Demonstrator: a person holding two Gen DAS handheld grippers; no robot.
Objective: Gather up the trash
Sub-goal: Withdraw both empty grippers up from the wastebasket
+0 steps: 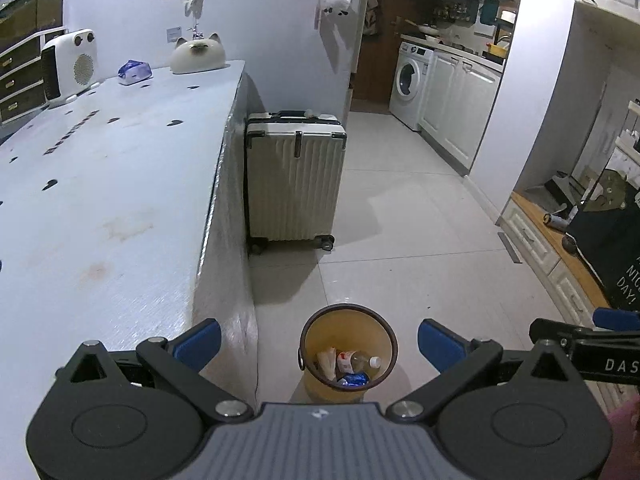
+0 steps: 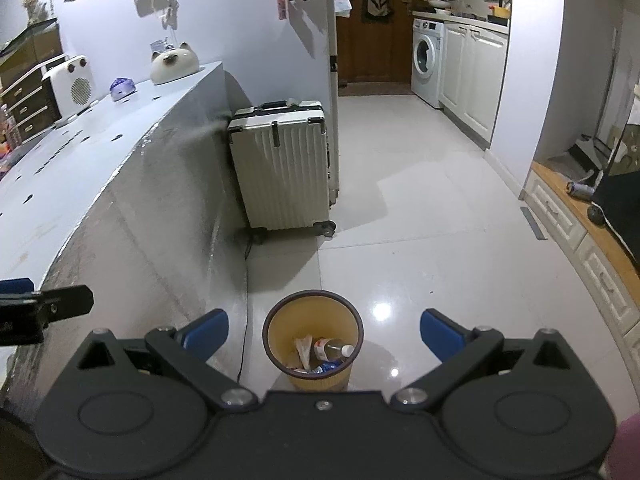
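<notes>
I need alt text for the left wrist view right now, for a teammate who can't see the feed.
The open, empty left claw hangs above a yellow trash bin on the tiled floor, with a plastic bottle and wrappers inside it. A long white table runs along the left, and a pale suitcase stands beyond its end.

**Hidden and cut-off parts**

The lower wall of the waste bin (image 1: 348,390) is covered by the left gripper's body, and in the right wrist view the bin's (image 2: 316,380) base is likewise hidden. The trash inside (image 1: 348,364) is only partly seen; small scraps cannot be identified. The right gripper (image 1: 592,344) is cut off by the frame edge, so its jaws cannot be judged there. The suitcase's (image 2: 284,172) rear is concealed.
</notes>
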